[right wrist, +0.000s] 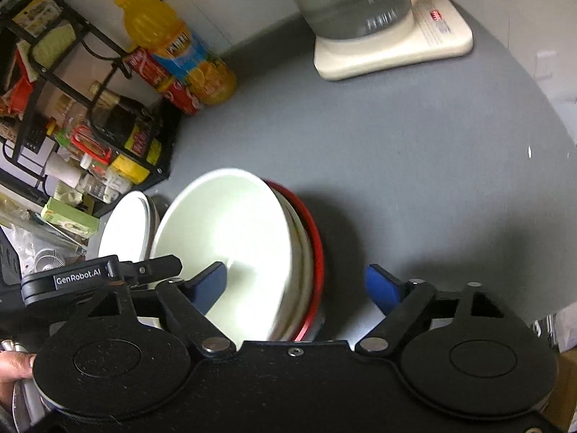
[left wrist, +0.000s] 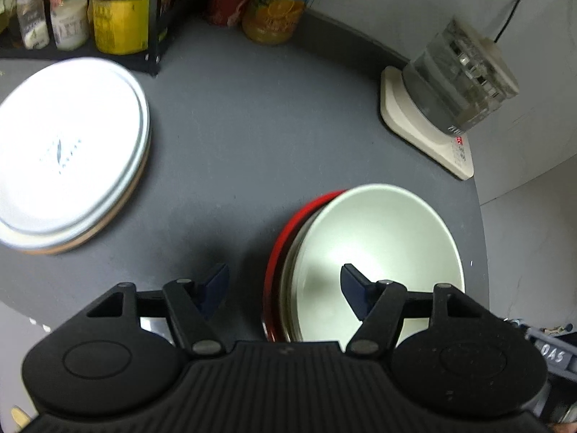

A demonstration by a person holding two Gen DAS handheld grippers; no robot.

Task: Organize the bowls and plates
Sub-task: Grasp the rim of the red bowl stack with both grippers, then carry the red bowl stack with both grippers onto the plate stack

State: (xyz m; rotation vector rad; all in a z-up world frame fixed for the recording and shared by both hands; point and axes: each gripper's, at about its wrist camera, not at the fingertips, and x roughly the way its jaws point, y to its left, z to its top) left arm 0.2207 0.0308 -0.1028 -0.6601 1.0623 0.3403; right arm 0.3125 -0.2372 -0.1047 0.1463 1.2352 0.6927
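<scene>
Right gripper [right wrist: 295, 287] jaws apart, straddling the stacked bowls' [right wrist: 230, 245] red rim | left gripper [left wrist: 285, 288] likewise parted there | white plates [left wrist: 68, 151] beside the stack

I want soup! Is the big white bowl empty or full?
Empty. The white bowl shows only its bare, shiny inside in both views, nested in the red bowl.
</scene>
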